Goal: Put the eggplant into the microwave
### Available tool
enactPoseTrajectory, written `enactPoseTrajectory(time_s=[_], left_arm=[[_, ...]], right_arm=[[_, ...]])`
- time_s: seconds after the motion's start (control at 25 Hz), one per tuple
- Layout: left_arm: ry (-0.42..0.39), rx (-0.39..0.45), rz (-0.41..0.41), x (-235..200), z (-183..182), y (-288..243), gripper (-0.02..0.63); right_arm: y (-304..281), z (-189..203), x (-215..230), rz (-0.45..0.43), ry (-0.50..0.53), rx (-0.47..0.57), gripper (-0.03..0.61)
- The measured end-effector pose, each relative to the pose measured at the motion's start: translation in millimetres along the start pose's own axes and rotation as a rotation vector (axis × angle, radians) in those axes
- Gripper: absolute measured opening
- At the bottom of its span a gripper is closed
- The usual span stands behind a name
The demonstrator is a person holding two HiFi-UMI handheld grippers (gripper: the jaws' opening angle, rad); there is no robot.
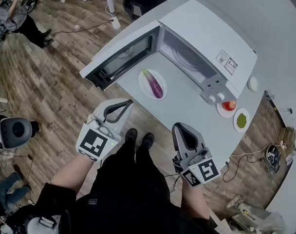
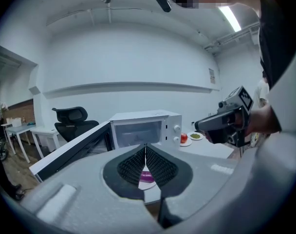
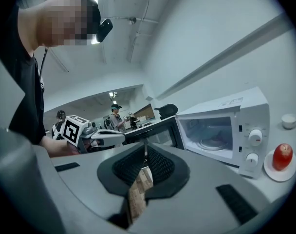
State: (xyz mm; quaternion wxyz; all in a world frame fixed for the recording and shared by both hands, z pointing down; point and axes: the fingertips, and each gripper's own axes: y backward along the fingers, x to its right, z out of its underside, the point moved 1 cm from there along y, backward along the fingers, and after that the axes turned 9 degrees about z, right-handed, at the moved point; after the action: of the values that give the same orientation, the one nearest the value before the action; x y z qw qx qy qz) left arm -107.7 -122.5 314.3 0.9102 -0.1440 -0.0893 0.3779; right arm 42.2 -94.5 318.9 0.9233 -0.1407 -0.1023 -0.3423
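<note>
A purple eggplant (image 1: 155,84) lies on a white plate (image 1: 144,76) on the grey table, just in front of the white microwave (image 1: 206,33). The microwave's door (image 1: 120,58) hangs wide open to the left, and its cavity (image 3: 213,133) shows a bare glass turntable. My left gripper (image 1: 130,102) is shut and empty, short of the table's near edge and down-left of the eggplant. Between its closed jaws (image 2: 145,146) a bit of eggplant (image 2: 147,176) shows beyond. The right gripper (image 1: 177,126) is also shut and empty (image 3: 145,154), over the near table edge, right of the plate.
A saucer with a red fruit (image 1: 229,105) and a saucer of green food (image 1: 241,120) sit right of the microwave, with a small white cup (image 1: 253,84) behind them. The table's near edge (image 1: 153,115) runs between the grippers and the plate. People stand far off on the wooden floor (image 1: 65,77).
</note>
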Motion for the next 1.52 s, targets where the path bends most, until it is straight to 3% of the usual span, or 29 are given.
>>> enactPoseTrajectory(time_s=[0.48,0.92,1.08,1.52], left_arm=[[-0.027,-0.032,0.063,-51,70,-50,0.009],[-0.187,-0.222,0.212,-44,164,-103,0.015],[-0.224,-0.265,0.251,-46,182,-121,0.072],[-0.595,-0.474,0.316,-33,225,-151,0.129]], right_arm=[[-66,45,14,0.06,-0.017,-0.015,0.018],[-82,101,28,0.117,-0.064,-0.02,0.018],[-82,116,35,0.143,-0.082,-0.018,0.018],[-81,129,48,0.183,-0.1,-0.004,0.018]])
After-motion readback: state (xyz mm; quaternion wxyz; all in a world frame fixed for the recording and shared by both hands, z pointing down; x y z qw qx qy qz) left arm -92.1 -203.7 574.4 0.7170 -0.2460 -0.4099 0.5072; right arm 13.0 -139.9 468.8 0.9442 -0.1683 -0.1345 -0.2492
